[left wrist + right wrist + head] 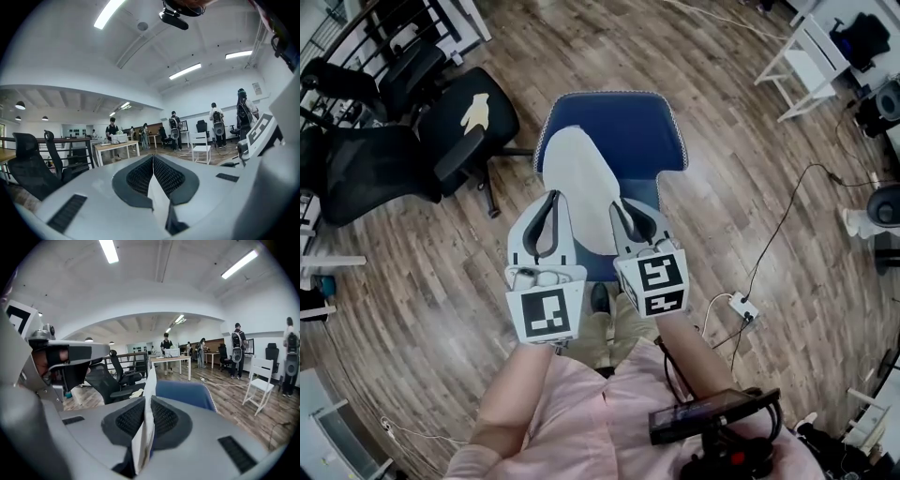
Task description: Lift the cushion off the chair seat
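The cushion (619, 131) is blue with a white side (577, 173) turned up toward me, and it hangs over the wooden floor in front of my legs. My left gripper (549, 200) is shut on the near white edge (157, 197). My right gripper (627, 208) is shut on the edge beside it, where white and blue layers (149, 380) show between the pads. The blue face (187, 394) spreads beyond the right jaws. The chair seat is hidden under the cushion in the head view.
Black office chairs (403, 141) stand at the left, one with a pale glove (474, 112) on its seat. A white chair (811, 56) is at the back right. A cable and power strip (741, 305) lie at the right. People stand far off (215, 124).
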